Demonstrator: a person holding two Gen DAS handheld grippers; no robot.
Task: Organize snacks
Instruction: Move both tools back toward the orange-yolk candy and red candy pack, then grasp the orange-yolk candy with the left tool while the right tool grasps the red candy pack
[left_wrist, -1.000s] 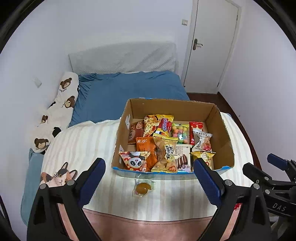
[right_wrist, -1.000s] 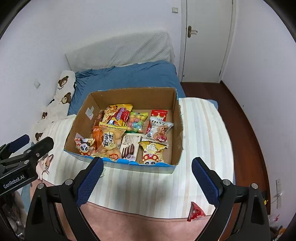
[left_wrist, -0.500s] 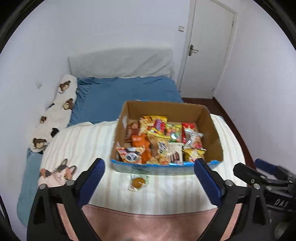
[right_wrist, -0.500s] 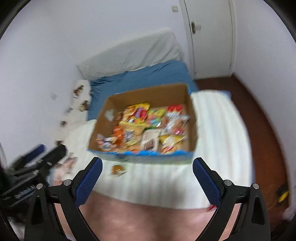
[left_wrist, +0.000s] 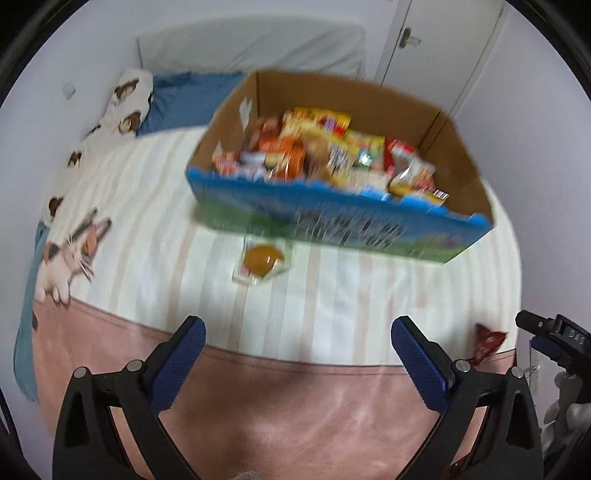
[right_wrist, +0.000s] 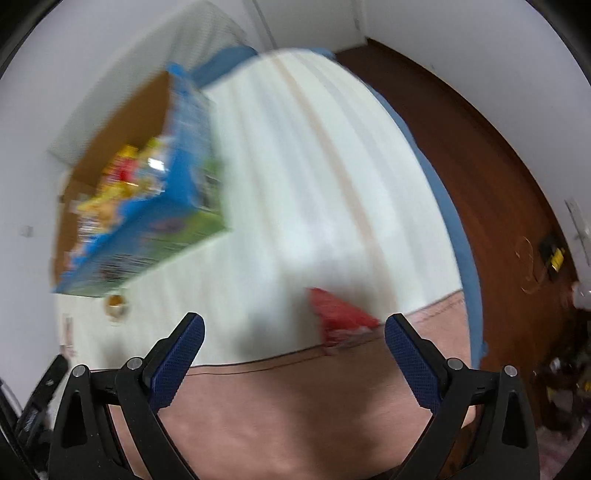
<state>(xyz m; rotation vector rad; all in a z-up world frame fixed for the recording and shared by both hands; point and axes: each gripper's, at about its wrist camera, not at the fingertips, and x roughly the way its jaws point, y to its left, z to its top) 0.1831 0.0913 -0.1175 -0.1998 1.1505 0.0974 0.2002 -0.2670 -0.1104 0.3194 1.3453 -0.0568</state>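
Both grippers stand with fingers spread wide and nothing between them. The left gripper (left_wrist: 295, 363) points down at the bed (left_wrist: 351, 398); the right gripper (right_wrist: 293, 360) does the same, further along the bed's near edge.

Step in hand, as judged: collect the two loose snacks and place them in the cardboard box (left_wrist: 369, 225). The red packet (right_wrist: 341, 317) lies just beyond the right gripper, on the side away from the box, at the seam of the pink and striped covers. Lower the fingers to straddle it across its narrow width and close on the body, not a corner — thin film slips. The clear-wrapped orange snack (left_wrist: 263, 260) lies just in front of the box's blue wall, well beyond the left gripper. Approach from above; the box wall leaves little room behind.

Hard to make out:
- Both views are motion-blurred — print on the packets in the box is illegible.
- The red packet's outline is smeared; its exact lie is uncertain.
- The box's far floor is hidden by its contents.
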